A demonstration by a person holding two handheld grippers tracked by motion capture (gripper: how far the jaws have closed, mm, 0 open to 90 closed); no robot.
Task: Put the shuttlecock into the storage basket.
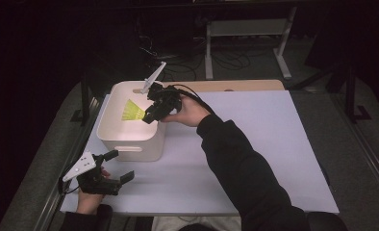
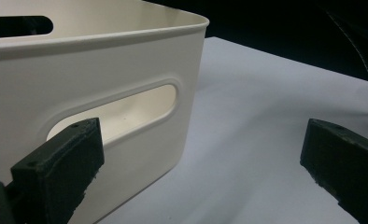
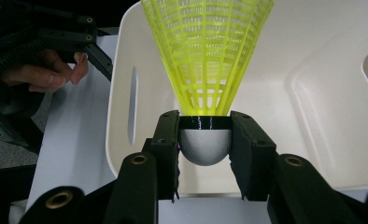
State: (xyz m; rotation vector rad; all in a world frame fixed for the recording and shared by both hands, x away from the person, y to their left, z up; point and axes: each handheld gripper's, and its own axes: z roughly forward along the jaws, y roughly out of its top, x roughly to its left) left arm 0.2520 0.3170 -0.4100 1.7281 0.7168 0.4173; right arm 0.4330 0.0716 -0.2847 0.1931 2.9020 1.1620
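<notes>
Right gripper pinches the yellow shuttlecock by its cork over the white bin for dropping in, while left gripper idles spread wide.

No text, label, brand or number can be read anywhere, though the dim surroundings may hide some.

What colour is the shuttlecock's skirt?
Bright yellow mesh on the shuttlecock, above a white cork base; the right gripper view shows it best.
</notes>
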